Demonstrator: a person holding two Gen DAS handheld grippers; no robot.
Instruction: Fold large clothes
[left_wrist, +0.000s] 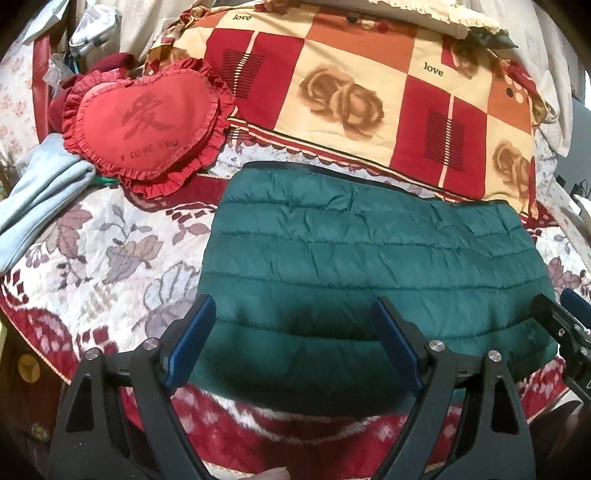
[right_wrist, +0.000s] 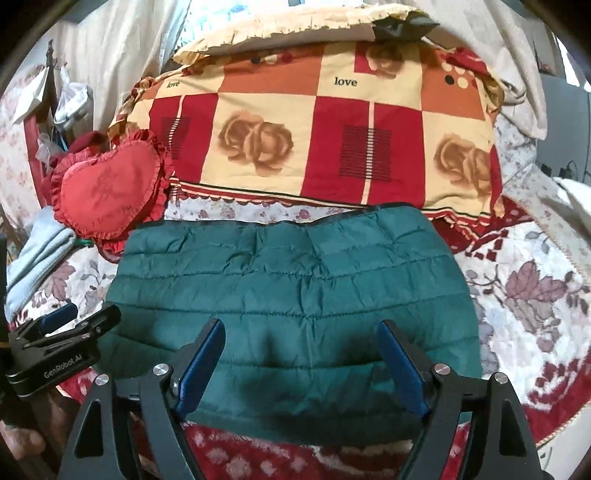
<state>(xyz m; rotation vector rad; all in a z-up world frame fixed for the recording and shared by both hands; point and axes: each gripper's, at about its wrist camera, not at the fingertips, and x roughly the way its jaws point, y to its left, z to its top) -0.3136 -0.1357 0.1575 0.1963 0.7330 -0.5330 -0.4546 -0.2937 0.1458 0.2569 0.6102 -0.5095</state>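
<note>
Left wrist view: the left gripper (left_wrist: 295, 339) hangs with jaws spread wide and empty above the near edge of the folded green quilted jacket (left_wrist: 369, 254) on the bed (left_wrist: 110, 266). Right gripper (right_wrist: 301, 354) likewise gapes empty over that jacket (right_wrist: 288, 280), just ahead of its jaws.

1. Setting is reading as a home bedroom; the work surface is a made bed.
2. A quilted floral bedspread (left_wrist: 110, 258) in white and dark red is covering the bed.
3. A checked pillow (right_wrist: 314, 140) printed with roses and the word "love" is lying at the far side.
4. A red frilled heart-shaped cushion (left_wrist: 147, 118) is sitting beside the pillow.
5. Pale drapery (right_wrist: 122, 55) is hanging behind, and loose household clutter is piling up at the left edge.
</note>
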